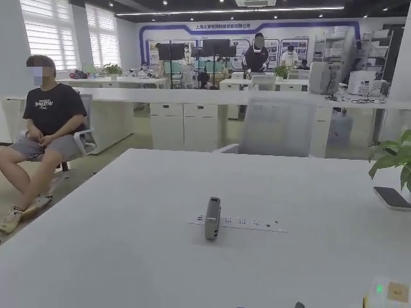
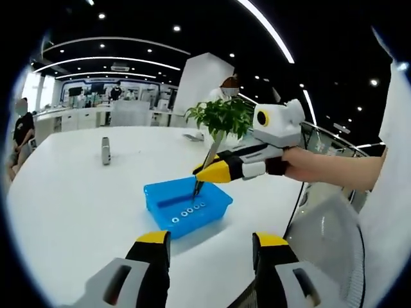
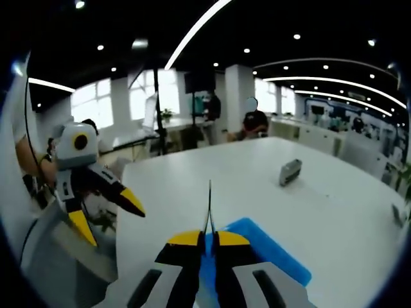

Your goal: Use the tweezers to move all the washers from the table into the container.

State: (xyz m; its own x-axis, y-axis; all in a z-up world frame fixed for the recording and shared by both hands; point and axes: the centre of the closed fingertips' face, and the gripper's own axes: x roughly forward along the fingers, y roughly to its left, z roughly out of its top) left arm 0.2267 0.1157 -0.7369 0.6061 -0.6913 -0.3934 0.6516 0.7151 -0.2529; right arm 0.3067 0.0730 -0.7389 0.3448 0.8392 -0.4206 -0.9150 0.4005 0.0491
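Head view: white table carries a small grey upright device just beside a flush socket strip. A dark phone and green plant leaves are at the right edge. A seated person in a black tee is on the left.

Left gripper view: left gripper has its yellow-tipped jaws spread, nothing between them. Right gripper is clenched on thin metal tweezers, tips down inside the blue plastic tray. Small silver ring washers lie in a row on the tray floor near the tips; contact can't be told.

Right gripper view: right gripper jaws are pinched on the tweezers, with the tray below. The left gripper is splayed, off to the side.
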